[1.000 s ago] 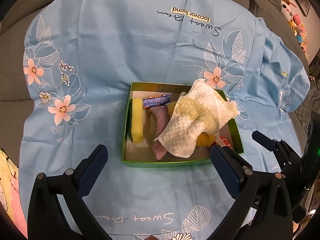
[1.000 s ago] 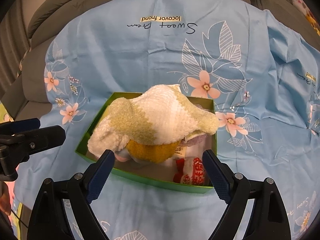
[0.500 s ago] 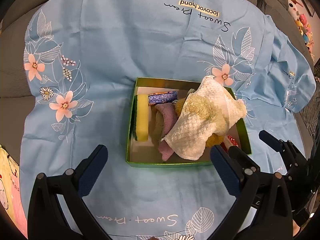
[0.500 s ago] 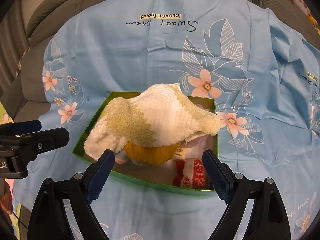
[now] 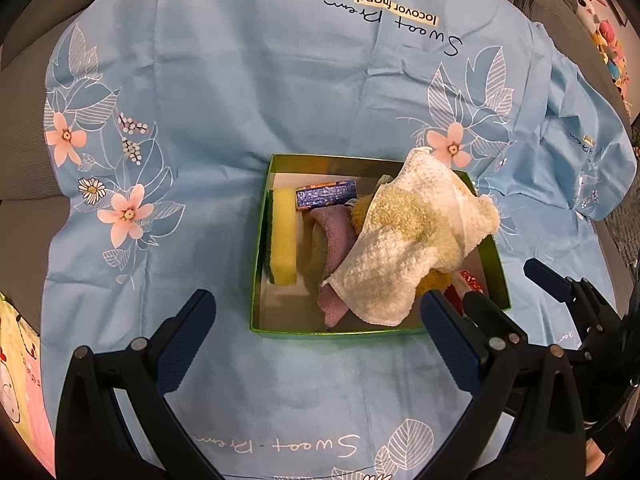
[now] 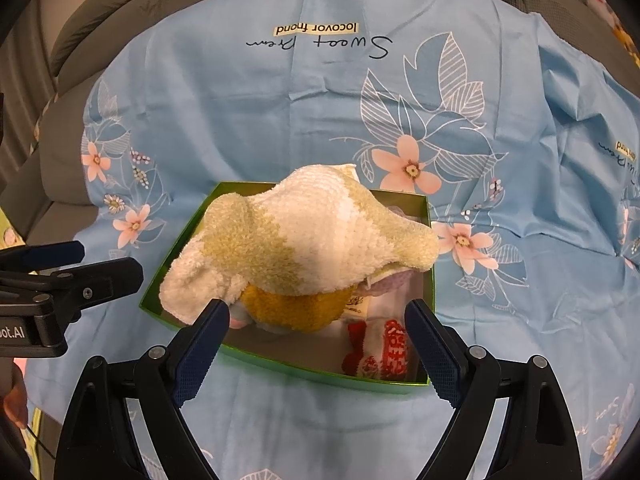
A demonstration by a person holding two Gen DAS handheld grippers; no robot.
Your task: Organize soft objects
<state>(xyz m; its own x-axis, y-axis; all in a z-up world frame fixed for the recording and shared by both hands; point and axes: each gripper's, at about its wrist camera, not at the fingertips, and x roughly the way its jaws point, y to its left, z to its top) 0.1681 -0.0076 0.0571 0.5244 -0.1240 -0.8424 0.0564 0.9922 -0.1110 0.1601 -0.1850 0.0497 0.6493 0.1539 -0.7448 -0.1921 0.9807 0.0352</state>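
Observation:
A green box (image 5: 256, 280) (image 6: 280, 364) sits on the blue flowered cloth (image 5: 240, 80). Inside lie a yellow sponge (image 5: 283, 236), a blue wrapped bar (image 5: 326, 194), a pink cloth (image 5: 334, 240) and a red-and-white item (image 6: 380, 350). A white-and-yellow towel (image 5: 412, 240) (image 6: 304, 240) is draped over a yellow fuzzy thing (image 6: 296, 308), its corner hanging past the box's right rim. My left gripper (image 5: 316, 332) hovers open just in front of the box. My right gripper (image 6: 316, 338) is open too, held above the box's near edge, gripping nothing.
The cloth covers a grey sofa (image 6: 120, 8). Plush toys (image 5: 604, 40) sit at the far right. A pale printed fabric (image 5: 16, 360) lies at the lower left. A person's finger (image 6: 14, 404) shows at the left edge of the right wrist view.
In the left wrist view the box has slid slightly right and farther away, so the left gripper has drawn back a little. The right wrist view is nearly the same.

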